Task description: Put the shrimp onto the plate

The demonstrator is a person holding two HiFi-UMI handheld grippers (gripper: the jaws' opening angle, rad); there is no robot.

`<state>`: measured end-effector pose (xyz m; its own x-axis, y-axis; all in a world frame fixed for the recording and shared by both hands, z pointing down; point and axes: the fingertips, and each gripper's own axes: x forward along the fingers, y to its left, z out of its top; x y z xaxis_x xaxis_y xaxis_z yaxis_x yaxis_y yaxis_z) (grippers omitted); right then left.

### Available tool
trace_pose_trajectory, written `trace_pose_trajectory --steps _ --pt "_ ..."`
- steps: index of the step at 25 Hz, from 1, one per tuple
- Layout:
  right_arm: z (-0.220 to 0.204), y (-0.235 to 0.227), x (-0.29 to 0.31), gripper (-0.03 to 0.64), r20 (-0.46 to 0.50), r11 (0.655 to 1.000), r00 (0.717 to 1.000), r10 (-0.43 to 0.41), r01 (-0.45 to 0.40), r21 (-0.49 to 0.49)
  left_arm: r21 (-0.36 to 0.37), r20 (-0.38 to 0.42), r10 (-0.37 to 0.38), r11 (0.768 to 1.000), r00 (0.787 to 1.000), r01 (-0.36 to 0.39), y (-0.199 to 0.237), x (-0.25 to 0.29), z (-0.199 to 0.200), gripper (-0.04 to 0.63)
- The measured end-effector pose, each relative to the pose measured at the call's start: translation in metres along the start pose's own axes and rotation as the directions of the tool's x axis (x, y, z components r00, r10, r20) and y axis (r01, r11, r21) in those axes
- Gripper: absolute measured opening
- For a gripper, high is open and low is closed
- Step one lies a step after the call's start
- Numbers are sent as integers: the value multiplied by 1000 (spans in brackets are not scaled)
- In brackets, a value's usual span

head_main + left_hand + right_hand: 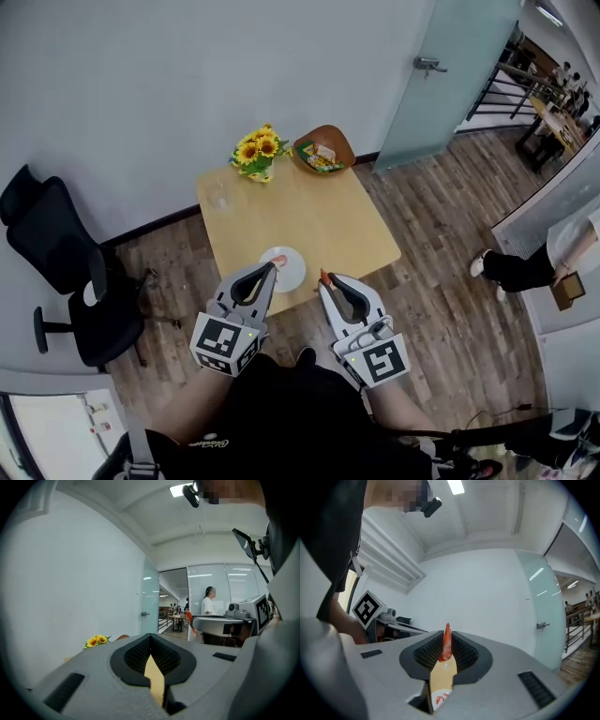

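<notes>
A white plate (291, 272) lies at the near edge of the small wooden table (309, 220), and one pink shrimp (280, 260) lies on it. My right gripper (325, 279) hovers just right of the plate, shut on an orange shrimp (446, 643) that sticks up between its jaws. Through the slit below, the right gripper view shows the plate (438, 699). My left gripper (275, 268) is over the plate's near left rim, jaws together with nothing in them. In the left gripper view (154, 677) only a strip of tabletop shows between the jaws.
At the table's far edge stand a sunflower bouquet (258, 152), a wooden bowl of snacks (323, 150) and a clear glass (219, 197). A black office chair (66, 272) stands left of the table. A person (530, 267) stands at the right.
</notes>
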<state>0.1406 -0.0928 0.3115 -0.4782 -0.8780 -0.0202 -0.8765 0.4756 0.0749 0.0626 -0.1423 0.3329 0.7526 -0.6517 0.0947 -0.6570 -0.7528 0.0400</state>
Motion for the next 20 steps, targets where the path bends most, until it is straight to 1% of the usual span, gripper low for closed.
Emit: trace_pose_trajectory --steps 2,5,6,9,15,20 --pt "-2 -11 2 52 8 1000 1000 8 -9 9 6 -2 11 1000 1000 -11 -1 8 1 5" --pt "3 -16 11 52 59 999 998 27 -28 18 14 -12 19 1000 1000 -19 3 14 -1 5" --pt "5 -17 15 52 63 999 998 29 -30 15 16 -8 21 1000 1000 -21 6 16 0 5" --pt "11 -17 28 52 55 999 998 34 -34 -5 24 12 22 999 1000 -22 16 20 7 5" --pt "7 -7 51 52 31 999 998 48 -48 -9 14 19 13 1000 1000 -14 39 25 9 5" --pt "6 -3 68 52 13 999 999 46 -46 -2 12 -5 7 1000 1000 -7 50 28 -1 5"
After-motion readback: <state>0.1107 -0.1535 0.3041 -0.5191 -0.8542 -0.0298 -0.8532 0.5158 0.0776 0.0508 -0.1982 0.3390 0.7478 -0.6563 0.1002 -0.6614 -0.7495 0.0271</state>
